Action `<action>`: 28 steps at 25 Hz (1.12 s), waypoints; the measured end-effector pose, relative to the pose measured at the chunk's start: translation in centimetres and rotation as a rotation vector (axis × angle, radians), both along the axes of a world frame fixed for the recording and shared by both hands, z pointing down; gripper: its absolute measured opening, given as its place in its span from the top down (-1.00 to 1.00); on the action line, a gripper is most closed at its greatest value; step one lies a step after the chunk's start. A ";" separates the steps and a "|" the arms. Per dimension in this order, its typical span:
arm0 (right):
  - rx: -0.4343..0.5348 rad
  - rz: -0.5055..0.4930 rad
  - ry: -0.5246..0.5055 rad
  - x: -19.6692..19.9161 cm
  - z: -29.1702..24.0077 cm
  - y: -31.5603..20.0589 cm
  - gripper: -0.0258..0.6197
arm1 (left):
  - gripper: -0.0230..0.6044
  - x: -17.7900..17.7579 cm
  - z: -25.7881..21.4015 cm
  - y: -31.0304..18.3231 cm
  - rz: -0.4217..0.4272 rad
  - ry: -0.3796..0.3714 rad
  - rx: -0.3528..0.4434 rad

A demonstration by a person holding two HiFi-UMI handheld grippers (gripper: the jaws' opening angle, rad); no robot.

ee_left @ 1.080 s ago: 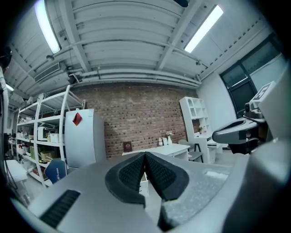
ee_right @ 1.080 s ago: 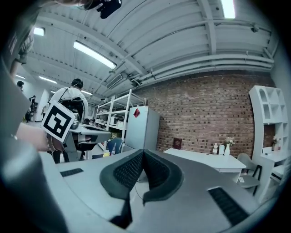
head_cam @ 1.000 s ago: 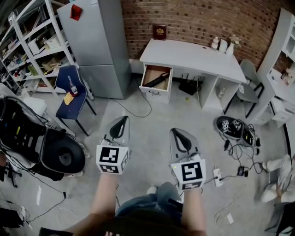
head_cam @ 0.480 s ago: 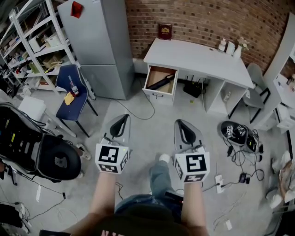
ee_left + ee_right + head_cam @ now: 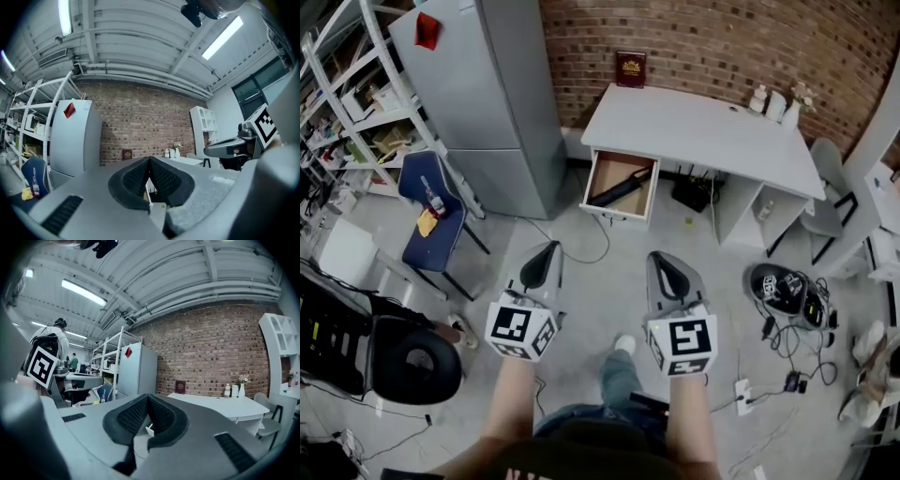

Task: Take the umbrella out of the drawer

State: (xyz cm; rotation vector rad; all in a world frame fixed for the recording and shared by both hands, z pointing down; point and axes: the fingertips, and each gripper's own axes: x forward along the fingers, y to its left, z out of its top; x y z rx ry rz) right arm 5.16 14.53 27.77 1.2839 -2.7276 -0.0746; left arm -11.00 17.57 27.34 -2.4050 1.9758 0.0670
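A black folded umbrella (image 5: 619, 188) lies slantwise in the open wooden drawer (image 5: 622, 187) of the white desk (image 5: 703, 128), seen in the head view. Both grippers are held out level over the grey floor, well short of the drawer. My left gripper (image 5: 548, 248) is shut with nothing in it; in the left gripper view its ribbed pads (image 5: 149, 176) meet at the tips. My right gripper (image 5: 659, 258) is also shut and empty, and its pads (image 5: 148, 413) touch. The drawer edge shows through the gap under the right gripper's pads.
A grey cabinet (image 5: 487, 94) stands left of the desk, with metal shelving (image 5: 356, 103) and a blue chair (image 5: 427, 211) beyond it. A black office chair (image 5: 403, 361) sits at the left. Cables, a power strip (image 5: 741, 394) and a black bag (image 5: 783, 286) lie on the floor at right.
Both grippers and the person have moved forward across the floor toward the desk; the drawer now sits closer and more centred. The jaws stayed shut.
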 end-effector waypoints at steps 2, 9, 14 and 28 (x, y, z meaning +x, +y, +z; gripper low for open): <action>-0.010 0.001 0.000 -0.2 0.7 -3.5 0.94 | 0.94 -1.2 0.5 -3.4 -0.019 0.025 -0.018; -0.043 0.014 -0.006 -1.1 2.0 -14.8 0.94 | 0.94 -2.7 2.1 -14.5 -0.004 0.022 -0.098; -0.086 0.039 -0.009 -2.1 2.4 -20.8 0.94 | 0.94 -2.8 3.7 -20.7 0.021 -0.007 -0.148; -0.203 0.138 0.021 -1.9 7.7 -29.2 0.94 | 0.93 -4.9 9.1 -30.7 0.064 0.035 -0.261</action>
